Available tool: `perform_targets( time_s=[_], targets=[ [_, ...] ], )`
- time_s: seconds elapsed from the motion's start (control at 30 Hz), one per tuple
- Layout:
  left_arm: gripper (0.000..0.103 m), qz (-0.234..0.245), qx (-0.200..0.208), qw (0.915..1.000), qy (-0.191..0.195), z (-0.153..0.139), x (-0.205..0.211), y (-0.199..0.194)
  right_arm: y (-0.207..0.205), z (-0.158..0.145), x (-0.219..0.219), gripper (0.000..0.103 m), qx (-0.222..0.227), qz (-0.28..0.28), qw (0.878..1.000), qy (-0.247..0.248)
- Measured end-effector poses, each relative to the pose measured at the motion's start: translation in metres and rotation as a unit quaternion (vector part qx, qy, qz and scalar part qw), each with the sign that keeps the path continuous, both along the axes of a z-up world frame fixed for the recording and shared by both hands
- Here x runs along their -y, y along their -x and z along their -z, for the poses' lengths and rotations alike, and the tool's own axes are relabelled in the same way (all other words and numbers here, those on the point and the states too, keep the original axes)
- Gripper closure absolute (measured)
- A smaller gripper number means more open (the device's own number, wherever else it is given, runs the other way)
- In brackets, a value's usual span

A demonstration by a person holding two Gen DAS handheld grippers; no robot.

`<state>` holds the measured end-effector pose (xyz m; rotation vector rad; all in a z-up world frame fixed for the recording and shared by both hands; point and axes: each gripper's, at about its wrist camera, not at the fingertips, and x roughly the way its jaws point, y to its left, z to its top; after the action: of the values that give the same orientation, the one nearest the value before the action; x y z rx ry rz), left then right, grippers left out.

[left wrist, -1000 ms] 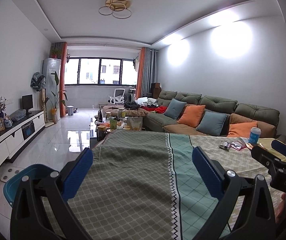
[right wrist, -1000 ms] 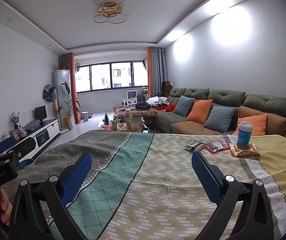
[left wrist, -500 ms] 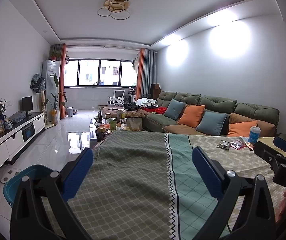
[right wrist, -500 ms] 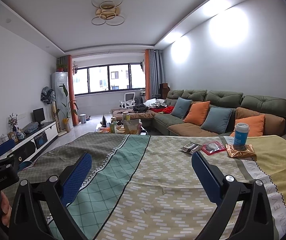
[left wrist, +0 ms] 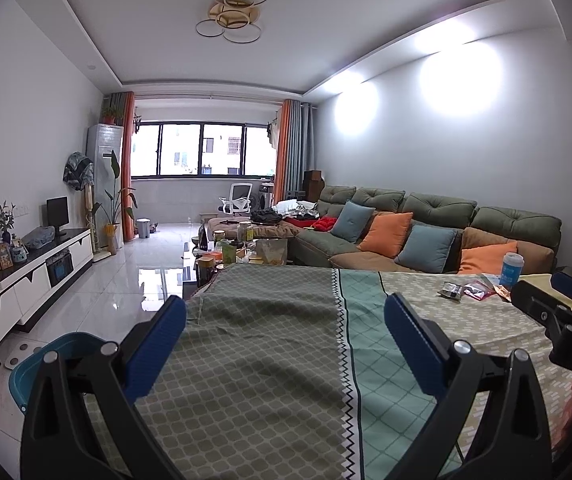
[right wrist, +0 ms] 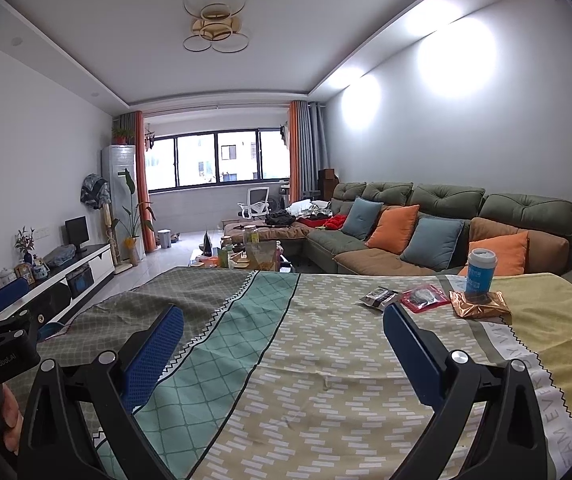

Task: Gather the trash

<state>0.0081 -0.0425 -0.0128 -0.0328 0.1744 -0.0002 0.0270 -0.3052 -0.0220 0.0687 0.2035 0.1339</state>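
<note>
Trash lies on the far right of the cloth-covered table (right wrist: 286, 360): a dark wrapper (right wrist: 379, 297), a red packet (right wrist: 424, 298), a gold foil wrapper (right wrist: 479, 306) and a blue paper cup (right wrist: 480, 273) standing on the foil. They also show small in the left wrist view: the dark wrapper (left wrist: 451, 290), red packet (left wrist: 477, 290) and cup (left wrist: 511, 269). My right gripper (right wrist: 284, 332) is open and empty, well short of the trash. My left gripper (left wrist: 285, 320) is open and empty over the table's left half. A blue bin (left wrist: 62, 354) stands on the floor left of the table.
A green sofa (right wrist: 445, 216) with orange and blue cushions runs behind the table on the right. A cluttered coffee table (left wrist: 238, 246) stands beyond the table's far edge. A white TV cabinet (left wrist: 34, 276) lines the left wall. Tiled floor lies between.
Both grippers have shifted slightly; the right wrist view has dropped a little and edged towards the trash. Both stay open and empty.
</note>
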Motion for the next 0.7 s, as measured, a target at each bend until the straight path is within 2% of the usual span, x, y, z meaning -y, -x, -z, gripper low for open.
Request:
perform_targets(
  time_s=[0.7],
  targets=[
    [0.003,-0.001,0.000,1.0000,-0.001,0.0003,-0.0015,0.0011,-0.0003,0.0005,0.0001,0.004,0.000,0.000,1.000,0.000]
  ],
)
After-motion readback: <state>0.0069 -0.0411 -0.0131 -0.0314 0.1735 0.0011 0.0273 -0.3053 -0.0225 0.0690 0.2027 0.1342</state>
